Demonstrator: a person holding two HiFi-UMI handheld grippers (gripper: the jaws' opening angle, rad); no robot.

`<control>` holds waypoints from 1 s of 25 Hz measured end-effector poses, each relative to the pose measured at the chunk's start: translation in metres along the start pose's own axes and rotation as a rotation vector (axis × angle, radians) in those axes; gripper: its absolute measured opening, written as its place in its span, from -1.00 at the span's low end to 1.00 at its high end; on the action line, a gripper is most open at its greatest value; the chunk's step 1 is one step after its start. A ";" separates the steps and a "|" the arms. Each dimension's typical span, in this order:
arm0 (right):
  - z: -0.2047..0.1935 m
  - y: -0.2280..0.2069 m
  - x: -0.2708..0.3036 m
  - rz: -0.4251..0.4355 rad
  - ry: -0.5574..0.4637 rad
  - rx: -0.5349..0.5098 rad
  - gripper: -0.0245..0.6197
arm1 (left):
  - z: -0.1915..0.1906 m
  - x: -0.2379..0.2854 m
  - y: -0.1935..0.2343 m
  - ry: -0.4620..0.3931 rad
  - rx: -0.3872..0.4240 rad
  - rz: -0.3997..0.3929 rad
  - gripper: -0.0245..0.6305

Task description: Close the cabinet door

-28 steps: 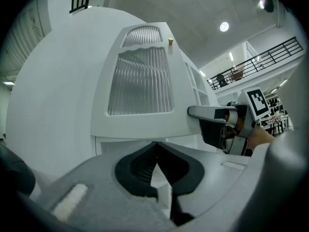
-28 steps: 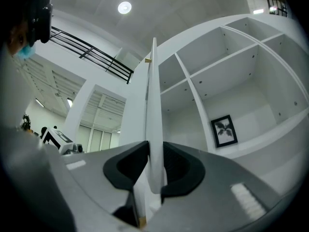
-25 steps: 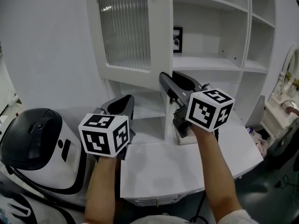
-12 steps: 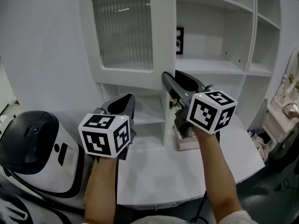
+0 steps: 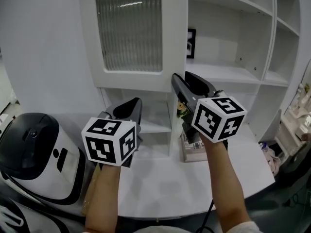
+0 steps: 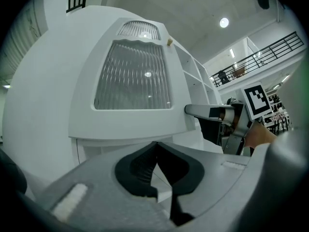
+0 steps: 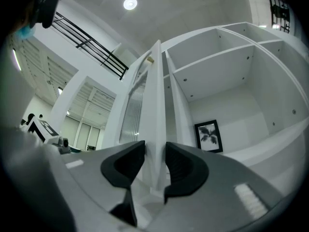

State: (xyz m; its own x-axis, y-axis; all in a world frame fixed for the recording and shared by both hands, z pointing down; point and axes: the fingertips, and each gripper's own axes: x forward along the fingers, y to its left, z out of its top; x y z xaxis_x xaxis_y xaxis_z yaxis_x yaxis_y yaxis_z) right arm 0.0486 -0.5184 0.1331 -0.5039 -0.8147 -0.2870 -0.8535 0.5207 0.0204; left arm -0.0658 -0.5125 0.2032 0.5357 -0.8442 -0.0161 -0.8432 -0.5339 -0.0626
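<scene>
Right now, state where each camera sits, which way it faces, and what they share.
Head view: on the head, facing down at the cabinet door; both forearms, left gripper, right gripper.
Left gripper view: on that gripper, facing the door's front; shut fingers.
Right gripper view: faces the door's edge, between fingers just opening.
Shared: all show the door.

White-framed cabinet door (image 5: pixel 132 35): ribbed glass panel, upright, standing wide open.

Head view looks steeply down, gripper views close along their jaws, all share cabinet door (image 5: pixel 131 38)
</scene>
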 end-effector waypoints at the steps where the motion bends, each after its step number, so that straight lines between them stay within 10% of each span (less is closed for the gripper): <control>1: 0.000 -0.003 0.002 -0.001 -0.001 -0.002 -0.49 | 0.000 0.003 0.001 0.001 0.000 0.004 -0.93; 25: -0.013 -0.043 0.041 -0.024 0.035 -0.008 -0.40 | -0.005 0.045 0.003 -0.016 -0.027 0.036 -0.93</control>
State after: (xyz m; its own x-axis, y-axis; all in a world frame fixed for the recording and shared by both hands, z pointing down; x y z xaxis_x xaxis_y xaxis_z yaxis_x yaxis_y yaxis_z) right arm 0.0633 -0.5775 0.1326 -0.4874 -0.8353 -0.2542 -0.8663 0.4990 0.0216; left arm -0.0439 -0.5524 0.2074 0.5053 -0.8623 -0.0343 -0.8629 -0.5043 -0.0345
